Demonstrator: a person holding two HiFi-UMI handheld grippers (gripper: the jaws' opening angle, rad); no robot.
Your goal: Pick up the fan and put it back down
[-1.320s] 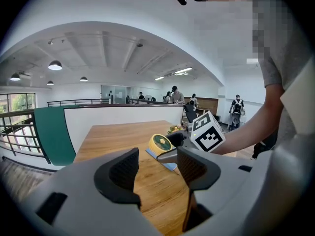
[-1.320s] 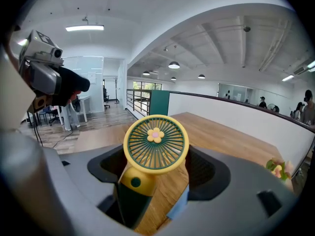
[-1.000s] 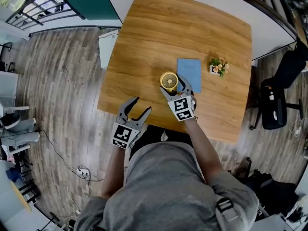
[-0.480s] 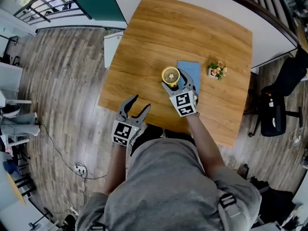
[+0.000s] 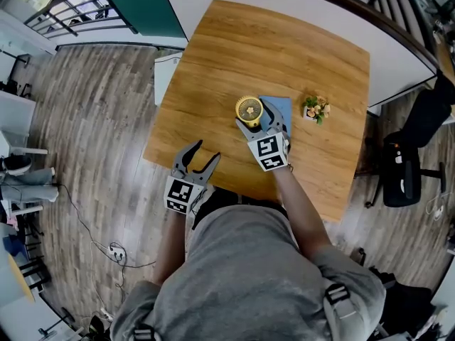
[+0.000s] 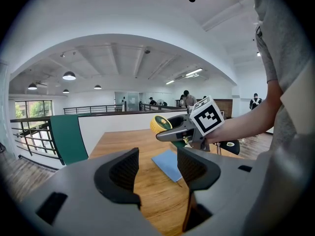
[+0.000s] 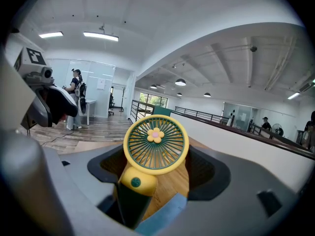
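Your right gripper (image 5: 260, 118) pinches the fan (image 5: 249, 110) by its handle, above the middle of the surface (image 5: 213, 69). Its top-heavy head could swing loose if you tilt; your left gripper (image 5: 197, 163) hangs spread, well apart.

This is a large open-plan office, seemingly on a mezzanine level. A black swivel office chair (image 5: 399, 177) stands near the wooden table (image 5: 213, 55) on a grey plank floor (image 5: 92, 119), where a cable runs to a power strip (image 5: 114, 252). Metal railings (image 6: 29, 132) and a white half-wall (image 6: 113, 124) edge the level. Pendant lamps (image 6: 69, 75) and strip lights (image 7: 101, 36) hang from the white beamed ceiling. Farther off are glass partitions (image 7: 96, 95), a desk (image 7: 92, 102) and people (image 6: 187, 98) standing about.
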